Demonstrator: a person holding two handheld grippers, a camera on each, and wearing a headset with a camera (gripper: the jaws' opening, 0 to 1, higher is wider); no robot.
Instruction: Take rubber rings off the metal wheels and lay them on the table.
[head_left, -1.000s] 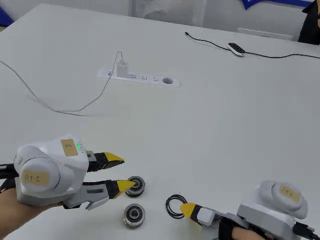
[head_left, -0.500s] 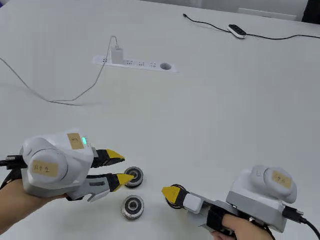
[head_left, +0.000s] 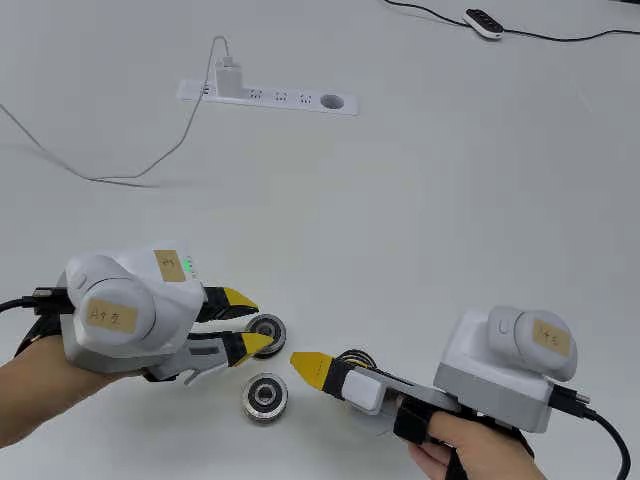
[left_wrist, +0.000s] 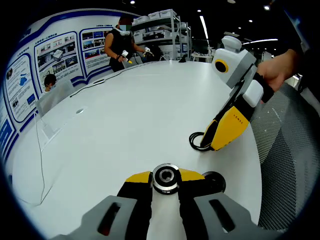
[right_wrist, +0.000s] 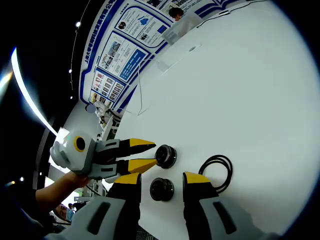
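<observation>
The left gripper (head_left: 256, 320) carries two tan paper labels (head_left: 112, 315) with handwritten marks too small to read. Its jaws are spread, with the far wheel (head_left: 266, 330) at their yellow tips; in the left gripper view that wheel (left_wrist: 166, 178) sits squarely between them, though I cannot tell whether they touch it. Just nearer lies the near wheel (head_left: 265, 396), bare on the white surface (head_left: 420, 200). The right gripper (head_left: 313, 371) bears a similar unreadable label, and the dark print along its yellow jaw cannot be made out. Its jaws stand apart, the near wheel (right_wrist: 161, 189) in the gap between them. One second ago this gripper sat right of the rubber ring (head_left: 356, 358); it has since pushed left, so the ring now lies partly hidden beside its jaw.
</observation>
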